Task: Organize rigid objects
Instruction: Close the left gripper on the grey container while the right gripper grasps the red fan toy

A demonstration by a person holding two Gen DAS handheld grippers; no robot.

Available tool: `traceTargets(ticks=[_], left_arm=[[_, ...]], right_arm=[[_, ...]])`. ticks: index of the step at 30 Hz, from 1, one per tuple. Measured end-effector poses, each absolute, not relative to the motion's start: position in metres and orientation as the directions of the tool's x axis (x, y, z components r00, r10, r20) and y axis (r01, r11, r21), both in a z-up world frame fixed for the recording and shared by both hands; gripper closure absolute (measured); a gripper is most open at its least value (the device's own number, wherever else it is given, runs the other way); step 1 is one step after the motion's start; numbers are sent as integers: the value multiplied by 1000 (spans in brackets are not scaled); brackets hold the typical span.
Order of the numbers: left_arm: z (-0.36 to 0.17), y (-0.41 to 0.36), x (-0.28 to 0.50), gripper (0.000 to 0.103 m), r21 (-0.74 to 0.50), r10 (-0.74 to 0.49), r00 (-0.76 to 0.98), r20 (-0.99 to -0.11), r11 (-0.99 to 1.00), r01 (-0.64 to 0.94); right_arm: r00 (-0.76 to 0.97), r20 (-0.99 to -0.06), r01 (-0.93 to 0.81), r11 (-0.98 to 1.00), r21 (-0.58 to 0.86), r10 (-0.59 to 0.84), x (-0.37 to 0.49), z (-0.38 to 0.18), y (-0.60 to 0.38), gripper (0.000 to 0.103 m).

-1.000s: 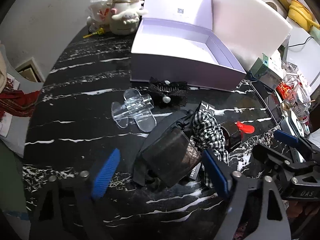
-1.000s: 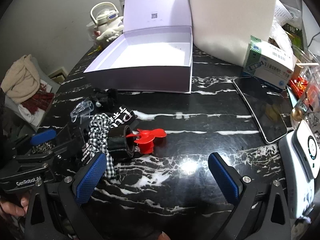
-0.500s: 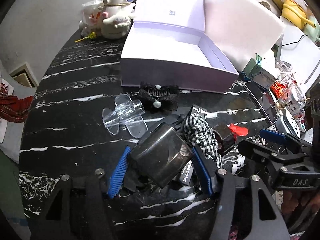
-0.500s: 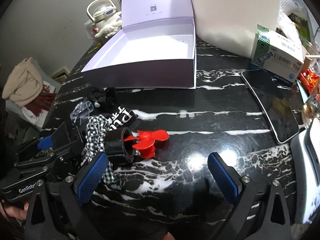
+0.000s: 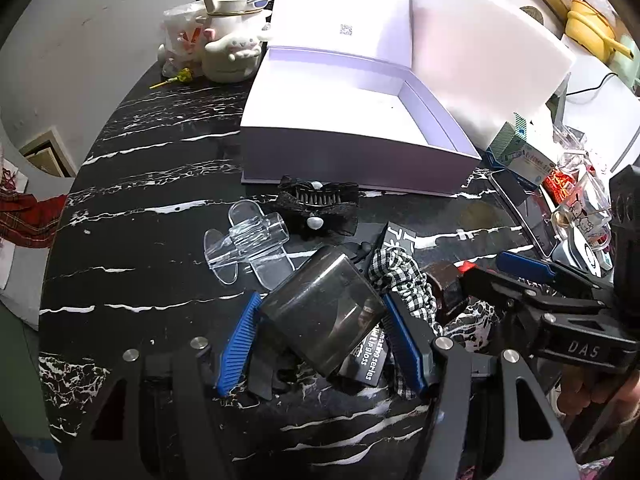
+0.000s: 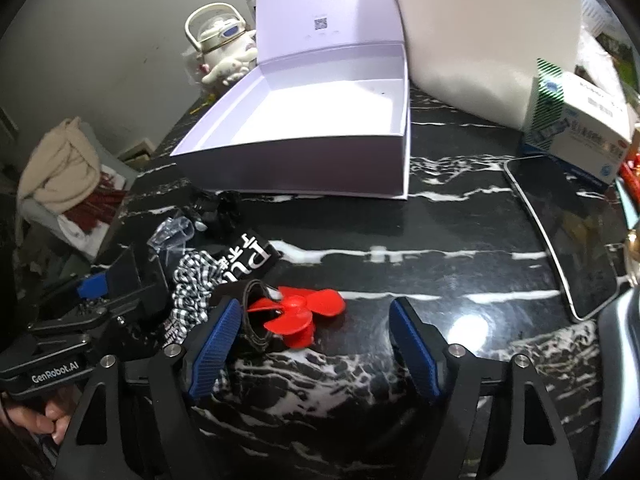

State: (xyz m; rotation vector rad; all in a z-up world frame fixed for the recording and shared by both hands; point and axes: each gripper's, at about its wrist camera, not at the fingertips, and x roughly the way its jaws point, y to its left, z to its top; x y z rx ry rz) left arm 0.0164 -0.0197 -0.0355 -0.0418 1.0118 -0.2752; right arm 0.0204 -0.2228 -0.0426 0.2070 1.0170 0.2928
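My left gripper [image 5: 322, 336] is shut on a smoky dark plastic case [image 5: 324, 312] in the pile on the black marble table [image 5: 152, 184]. Around it lie a clear plastic hair clip [image 5: 248, 246], a black lace bow clip [image 5: 316, 210], a checked scrunchie [image 5: 404, 276] and a black lip-gloss box [image 5: 370, 358]. My right gripper [image 6: 316, 340] is open, with a red fan-shaped clip [image 6: 300, 314] and a dark leather band [image 6: 256, 320] between its fingers. The open lilac box [image 5: 352, 132] stands behind the pile; it also shows in the right wrist view [image 6: 316, 136].
A white character kettle [image 5: 232, 44] stands at the back left. A phone [image 6: 564, 236] and a medicine carton [image 6: 576, 128] lie to the right. A white foam sheet [image 6: 480, 36] leans behind the box. Cluttered glassware [image 5: 576, 200] is at the far right.
My left gripper has moved forward and closed on the smoky case. My right gripper has moved forward so the red clip now sits between its open fingers.
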Motion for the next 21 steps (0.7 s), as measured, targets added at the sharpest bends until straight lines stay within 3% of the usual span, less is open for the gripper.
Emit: traceTargets(ticks=[2,4,21], left_arm=[[-35,-18,17,41,-167,-248,500,-830,965,202],[-35,-18,18,41,-168,-246,502,-830,966,195],[-38,-21,19,41,-171,-249,493,-834,965,198]], right_arm=[[486,-785,-150,921,359,385,22,-44,-226,38],[478,-777,-132,908,398,410,23,-47,-231,39],[445,-802,-140,915,377,399,26,-59,-227,55]])
